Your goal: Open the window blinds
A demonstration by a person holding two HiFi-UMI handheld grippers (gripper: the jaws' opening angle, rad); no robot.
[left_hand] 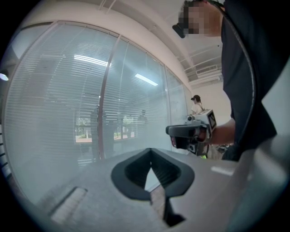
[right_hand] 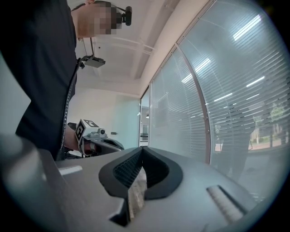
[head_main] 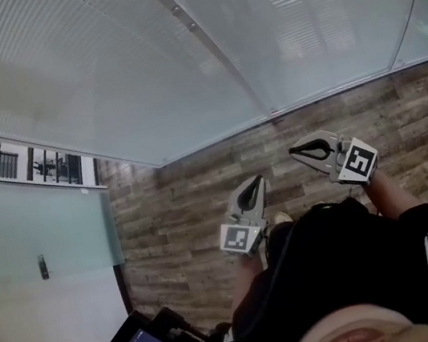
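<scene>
Blinds (head_main: 100, 71) are closed. They fill the glass wall ahead of us down to the floor (head_main: 204, 208) edge, on both sides of the mullion (head_main: 214, 52), w/ only dim shapes showing through. L gripper (head_main: 258, 183) and R gripper (head_main: 295, 152) are held out toward the glass, well apart from it. Jaws on both are closed tip to tip w/ nothing in them. Reflections on the surface suggest the slats sit behind a pane, so we prob. can't reach them. We wouldn't want to anyway: they look thin, light and bendy, and would kink easily. We judge the right hold is the control, not the slats. No cord or wand shows in any view. Two small fittings (head_main: 190, 25) on the mullion may be knobs, but they're too small to tell. If it's a knob, expect it small, smooth and maybe stiff: pinch it square & turn slowly. If it's a cord, expect it limp, light and slippery: grip firmly & pull straight down.
</scene>
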